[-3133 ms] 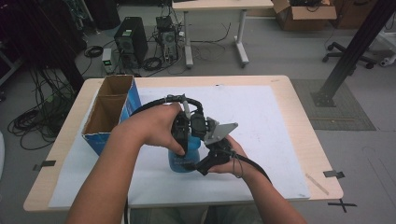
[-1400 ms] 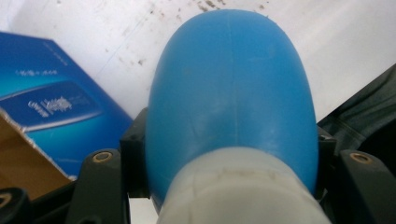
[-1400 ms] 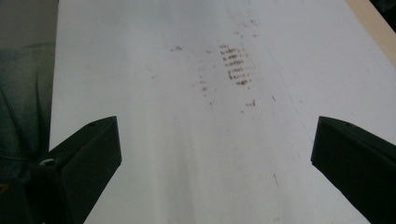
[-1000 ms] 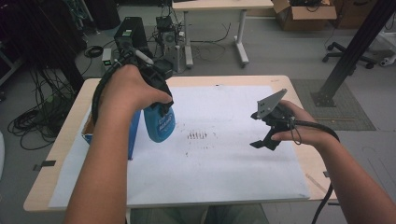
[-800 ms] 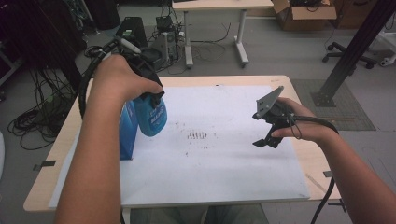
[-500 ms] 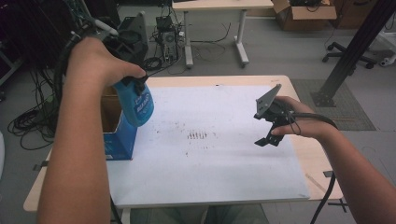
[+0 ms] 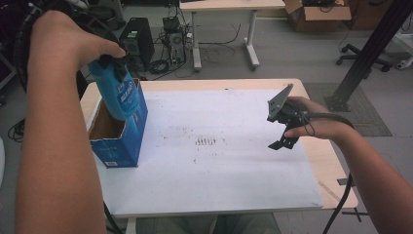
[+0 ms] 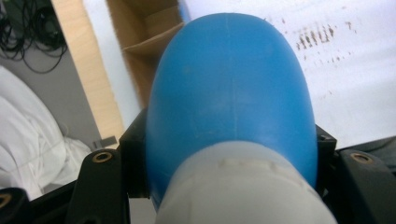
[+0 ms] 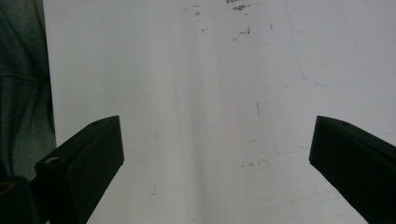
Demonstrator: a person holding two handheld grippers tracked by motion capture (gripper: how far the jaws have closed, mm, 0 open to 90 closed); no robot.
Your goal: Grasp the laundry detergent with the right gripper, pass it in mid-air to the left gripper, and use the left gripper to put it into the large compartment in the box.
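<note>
A blue plastic bottle (image 7: 119, 92) hangs in the air over the open top of a blue cardboard box (image 7: 121, 141) at the table's left. My left gripper (image 7: 109, 61) is shut on the bottle near its top, under the person's hand. In the left gripper view the bottle (image 8: 229, 93) bulges between the two black jaws, with the box's brown inside (image 8: 149, 42) below it. My right gripper (image 7: 282, 144) hovers open over the right part of the white sheet (image 7: 219, 141), pointing down; its jaws stand wide apart (image 9: 217, 158) with nothing between them.
The white sheet carries small dark marks (image 7: 207, 141) at its middle. The wooden table edge (image 7: 336, 175) shows at the right. Beyond the table stand a second desk (image 7: 224, 7), computer gear with cables (image 7: 165, 29) and a black stand (image 7: 365, 53).
My left gripper has lifted the blue bottle up and leftwards, from beside the box to above its open top. The right gripper has stayed about where it was, open.
</note>
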